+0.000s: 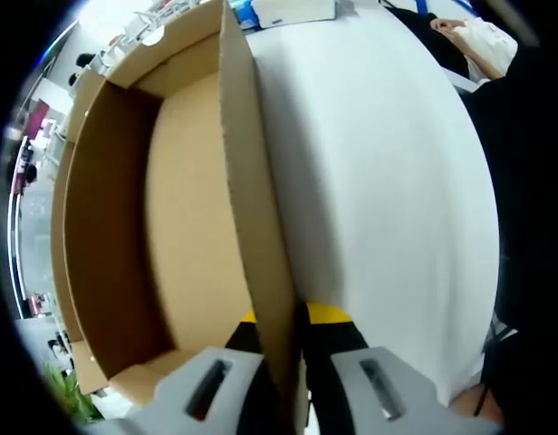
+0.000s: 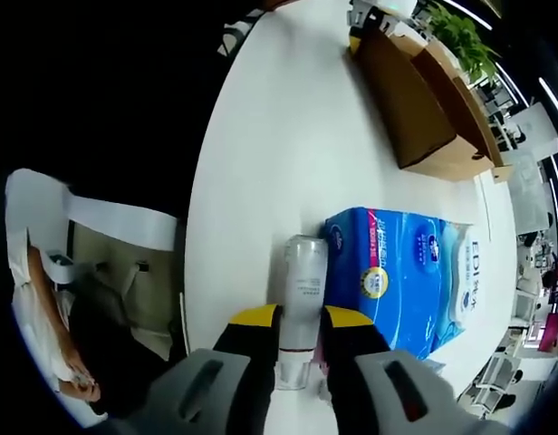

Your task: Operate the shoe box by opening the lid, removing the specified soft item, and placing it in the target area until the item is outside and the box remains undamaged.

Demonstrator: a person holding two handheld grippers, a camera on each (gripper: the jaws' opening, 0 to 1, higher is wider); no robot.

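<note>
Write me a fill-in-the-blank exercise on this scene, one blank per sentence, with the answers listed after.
1. The left gripper is shut on a wall of the open cardboard ____.
2. The bottle lies between the fingers of the ____ gripper.
3. The tissue pack beside the bottle is mostly ____ in colour.
4. The pack rests on a ____ table.

Answers: box; right; blue; white

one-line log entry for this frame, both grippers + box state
left gripper: shut on box wall | cardboard box: open, inside looks empty | right gripper: jaws around clear bottle on white table | blue tissue pack: beside bottle
</note>
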